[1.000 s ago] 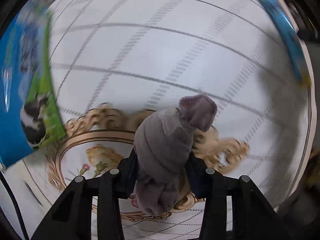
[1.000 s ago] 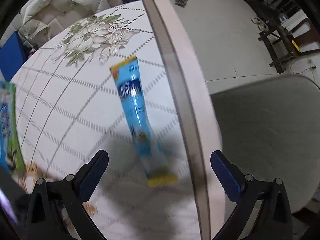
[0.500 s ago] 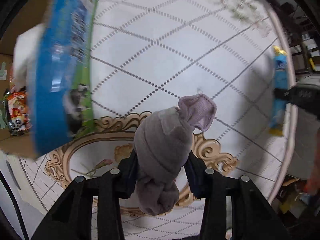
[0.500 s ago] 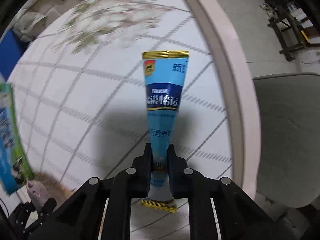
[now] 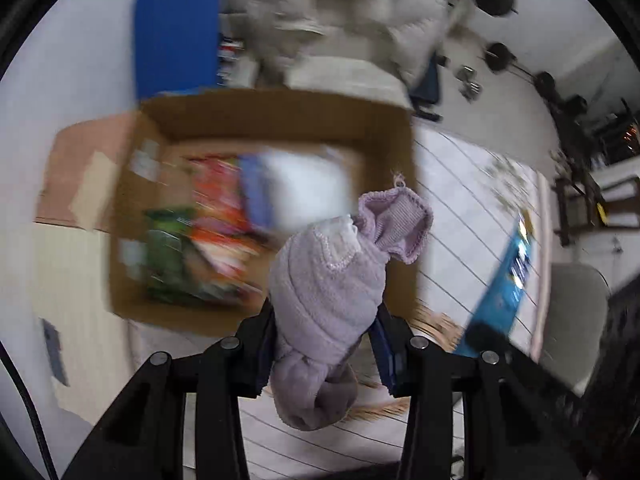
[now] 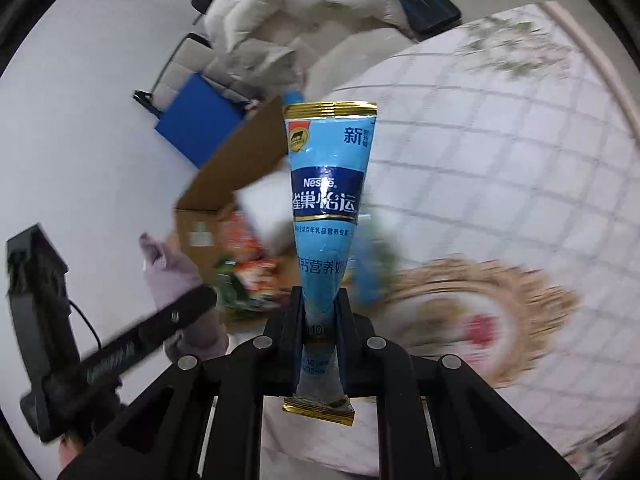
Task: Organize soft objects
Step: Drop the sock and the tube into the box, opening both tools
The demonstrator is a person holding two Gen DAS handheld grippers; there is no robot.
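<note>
My left gripper is shut on a rolled lilac sock and holds it in the air near the open cardboard box. The box holds several snack packets, blurred by motion. My right gripper is shut on the lower end of a blue Nestle sachet, held upright above the table. The sachet also shows in the left wrist view. The left gripper and the sock show at the left of the right wrist view, in front of the box.
The round table with a white grid cloth and a gold floral medallion lies to the right. A blue board and a white padded jacket are behind the box. A grey chair stands right.
Both grippers have lifted and swung from the table toward the box. The box has come into both views. Both grips are unchanged over the last half second.
</note>
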